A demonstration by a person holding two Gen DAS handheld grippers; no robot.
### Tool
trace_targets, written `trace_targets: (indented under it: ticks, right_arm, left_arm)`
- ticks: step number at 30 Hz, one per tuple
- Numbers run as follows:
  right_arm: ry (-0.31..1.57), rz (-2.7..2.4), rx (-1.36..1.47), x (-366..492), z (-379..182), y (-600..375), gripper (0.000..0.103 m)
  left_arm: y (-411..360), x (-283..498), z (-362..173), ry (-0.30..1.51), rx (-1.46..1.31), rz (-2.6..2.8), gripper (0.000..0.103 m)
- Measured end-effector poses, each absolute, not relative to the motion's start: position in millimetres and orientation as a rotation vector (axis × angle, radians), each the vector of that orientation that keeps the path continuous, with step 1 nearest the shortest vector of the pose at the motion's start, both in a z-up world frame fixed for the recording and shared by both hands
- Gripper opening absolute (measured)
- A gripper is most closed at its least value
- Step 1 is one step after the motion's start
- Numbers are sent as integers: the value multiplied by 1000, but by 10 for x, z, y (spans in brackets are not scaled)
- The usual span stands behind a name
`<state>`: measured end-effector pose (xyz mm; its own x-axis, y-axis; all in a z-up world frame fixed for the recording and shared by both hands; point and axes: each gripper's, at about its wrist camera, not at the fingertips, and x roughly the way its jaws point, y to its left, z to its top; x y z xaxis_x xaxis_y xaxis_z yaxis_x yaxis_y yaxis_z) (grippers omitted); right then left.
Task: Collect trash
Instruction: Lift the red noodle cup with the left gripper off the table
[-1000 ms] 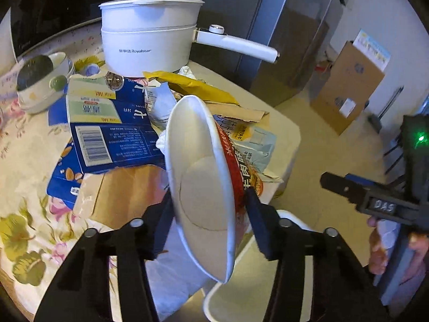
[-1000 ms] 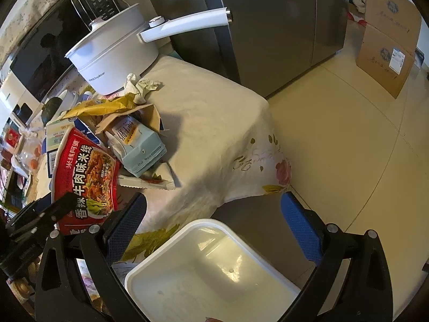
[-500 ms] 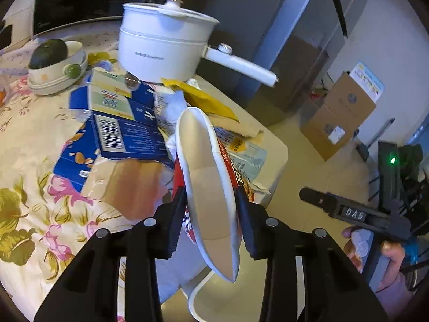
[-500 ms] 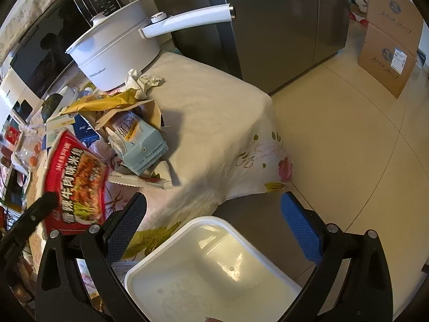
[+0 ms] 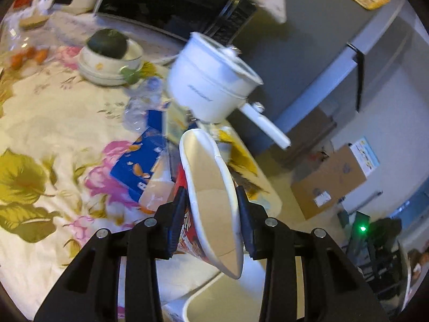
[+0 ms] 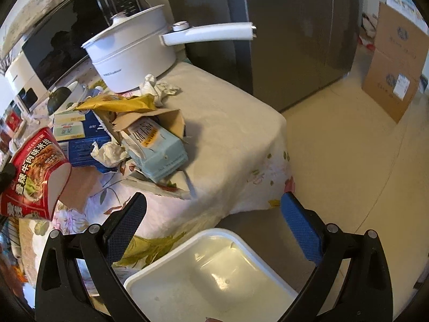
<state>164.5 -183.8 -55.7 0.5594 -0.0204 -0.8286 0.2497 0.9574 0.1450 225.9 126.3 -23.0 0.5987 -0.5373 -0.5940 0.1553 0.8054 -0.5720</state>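
Observation:
My left gripper is shut on a red and white instant noodle cup, squeezed flat and held in the air above the table edge. The cup also shows at the left of the right wrist view. A white trash bin stands on the floor below the table edge, and its rim shows in the left wrist view. My right gripper is open and empty above the bin. On the table lie a light blue carton, a blue box, crumpled tissue and a yellow wrapper.
A white electric pot with a long handle stands at the back of the floral-cloth table. A bowl with a dark fruit sits farther left. A microwave, a grey fridge and a cardboard box stand around.
My left gripper has lifted and swung the noodle cup back over the table, away from the pile. The right gripper has moved slightly closer to the table above the bin.

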Motion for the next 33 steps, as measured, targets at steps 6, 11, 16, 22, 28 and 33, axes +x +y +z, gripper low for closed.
trace_targets:
  ticks: [6,11,16,22,28,33]
  right_arm:
    - [981,-157,246,1668,-592,-1781,96]
    - [995,-151,240,1651,-617,-1750,96]
    - [997,-148,238,1635,-615,-1750,96]
    - [995,-148,251,1610,-594,-1789,96]
    - [989,-154,263,1592,-571,-1850,96]
    - [1006,-148,264,1605,-606,-1838,96]
  left_arm:
    - [1047,2193,-321,917,-297,-414,38]
    - [827,2134,-527,994,-171,-427,52]
    - [674,2115,-609,1025,-101,-416,64]
    - [598,2119,-732,1079,-104,-404,71]
    - [713,2142,-620,1078,-224,-446,74]
    - [880,2232,-604,1073,-350,-436,78]
